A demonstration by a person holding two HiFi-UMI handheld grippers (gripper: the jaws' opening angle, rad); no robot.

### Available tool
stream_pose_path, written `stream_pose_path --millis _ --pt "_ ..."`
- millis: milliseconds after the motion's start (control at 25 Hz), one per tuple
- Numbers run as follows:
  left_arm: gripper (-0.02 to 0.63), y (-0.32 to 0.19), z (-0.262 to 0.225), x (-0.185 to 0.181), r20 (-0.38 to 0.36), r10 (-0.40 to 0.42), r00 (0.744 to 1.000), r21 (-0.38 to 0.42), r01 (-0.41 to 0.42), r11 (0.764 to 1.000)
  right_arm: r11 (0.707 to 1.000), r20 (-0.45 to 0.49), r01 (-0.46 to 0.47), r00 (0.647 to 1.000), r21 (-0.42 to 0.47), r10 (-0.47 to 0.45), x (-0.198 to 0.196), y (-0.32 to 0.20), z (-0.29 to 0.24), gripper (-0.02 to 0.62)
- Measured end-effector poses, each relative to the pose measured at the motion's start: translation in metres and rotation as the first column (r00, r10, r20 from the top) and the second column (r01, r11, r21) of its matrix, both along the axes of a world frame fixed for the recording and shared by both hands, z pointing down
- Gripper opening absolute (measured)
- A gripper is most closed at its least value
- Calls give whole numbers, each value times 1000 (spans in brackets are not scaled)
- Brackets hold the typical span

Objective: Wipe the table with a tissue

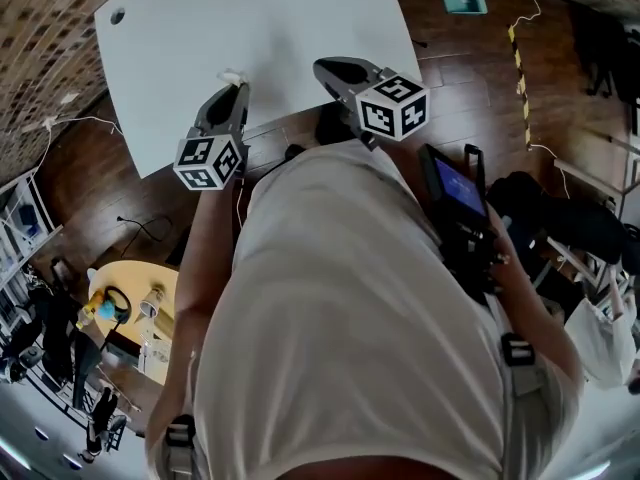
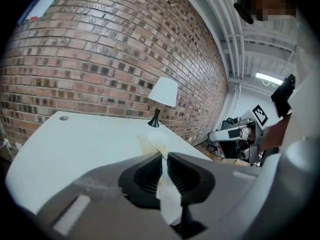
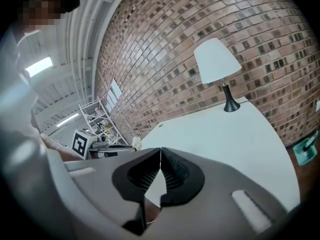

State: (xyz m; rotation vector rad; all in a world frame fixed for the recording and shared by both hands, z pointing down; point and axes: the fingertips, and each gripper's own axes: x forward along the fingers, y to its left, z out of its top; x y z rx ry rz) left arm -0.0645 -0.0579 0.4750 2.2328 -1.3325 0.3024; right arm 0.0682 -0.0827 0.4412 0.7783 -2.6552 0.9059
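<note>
A white table [image 1: 260, 28] fills the top of the head view. My left gripper [image 1: 237, 88] hangs over its near edge, shut on a white tissue [image 1: 232, 75] that sticks out past the tips. In the left gripper view the tissue [image 2: 167, 194] is pinched between the dark ribbed pads [image 2: 147, 176] of the left gripper [image 2: 164, 156], above the table [image 2: 75, 144]. My right gripper [image 1: 322, 68] is over the same edge further right, shut and empty. In the right gripper view the right gripper [image 3: 160, 153] has its pads meeting, with the table [image 3: 215, 134] beyond.
A lamp [image 2: 162, 91] with a white shade stands at the table's far end against the brick wall [image 2: 100, 59]; it also shows as the lamp [image 3: 216, 59]. A cable hole [image 1: 118, 15] marks one table corner. A small yellow table [image 1: 125, 288] with several items stands on the wood floor.
</note>
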Motion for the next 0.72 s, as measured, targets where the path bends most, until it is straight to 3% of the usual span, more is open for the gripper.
stream_pose_path --millis 240,720 --pt "40 32 -7 -26 -13 -75 997 48 75 996 991 4 103 995 85 -103 -30 32 -17 9" --pt "40 89 -7 -6 -24 -80 996 47 81 996 990 -5 124 992 68 -124 -17 88 -3 9"
